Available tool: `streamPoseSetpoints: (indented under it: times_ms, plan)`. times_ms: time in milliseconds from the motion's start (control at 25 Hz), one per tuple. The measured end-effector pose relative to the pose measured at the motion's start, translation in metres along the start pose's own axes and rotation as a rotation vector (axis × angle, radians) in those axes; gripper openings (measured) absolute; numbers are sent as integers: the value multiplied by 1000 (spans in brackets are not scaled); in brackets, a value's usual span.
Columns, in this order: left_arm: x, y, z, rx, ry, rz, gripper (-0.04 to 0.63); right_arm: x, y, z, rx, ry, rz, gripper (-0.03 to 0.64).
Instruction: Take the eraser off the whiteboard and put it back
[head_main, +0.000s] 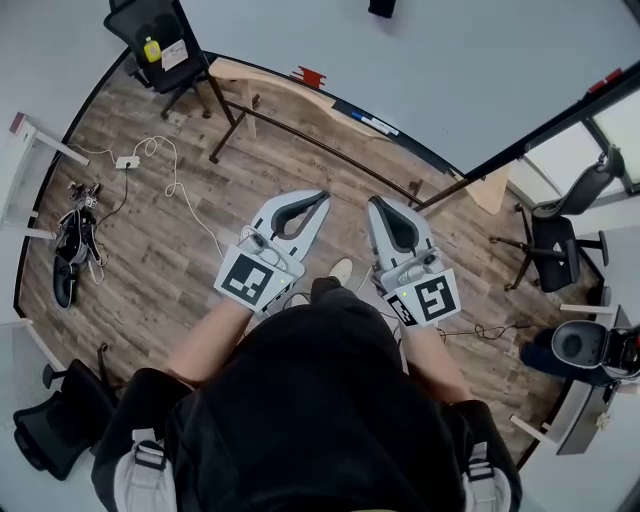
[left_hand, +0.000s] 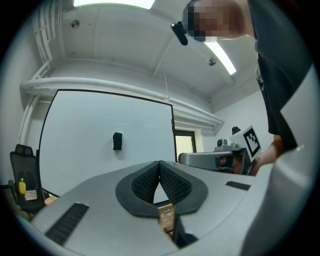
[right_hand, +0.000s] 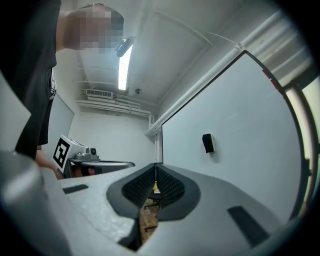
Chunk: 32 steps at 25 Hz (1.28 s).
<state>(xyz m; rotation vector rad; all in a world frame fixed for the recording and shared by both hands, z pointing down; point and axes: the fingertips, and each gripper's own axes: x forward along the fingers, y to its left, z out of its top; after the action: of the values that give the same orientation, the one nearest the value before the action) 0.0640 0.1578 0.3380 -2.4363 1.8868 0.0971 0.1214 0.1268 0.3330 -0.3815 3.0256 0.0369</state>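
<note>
A small black eraser sticks to the whiteboard, well ahead of me and above jaw height. The right gripper view has the eraser up to the right on the whiteboard. In the head view the eraser is a dark block at the top edge. My left gripper and right gripper are held side by side, level, pointing at the board from a distance. Both have their jaws shut with nothing between them; the tips meet on the left gripper and on the right gripper.
The board's wooden ledge carries a red object and markers. A black chair stands at the far left and an office chair at the right. Cables and a power strip lie on the wood floor.
</note>
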Motion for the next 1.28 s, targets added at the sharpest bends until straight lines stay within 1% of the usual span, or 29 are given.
streamPoseSetpoints:
  times_ms: [480, 600, 880, 1040, 1160, 1280]
  plan:
    - [51, 31, -7, 18, 29, 34, -6, 34, -48, -8, 13, 18, 64, 2]
    - [61, 42, -9, 15, 49, 50, -6, 42, -58, -10, 18, 15, 81, 2]
    - [97, 59, -17, 4, 64, 63, -6, 61, -94, -17, 26, 22, 104, 2]
    - [111, 68, -23, 9, 116, 84, -5, 69, -115, -17, 46, 20, 111, 5]
    - [126, 75, -23, 13, 83, 104, -6, 74, -132, -19, 50, 23, 123, 15]
    - [139, 79, -22, 22, 88, 120, -5, 79, -146, -21, 41, 23, 138, 34]
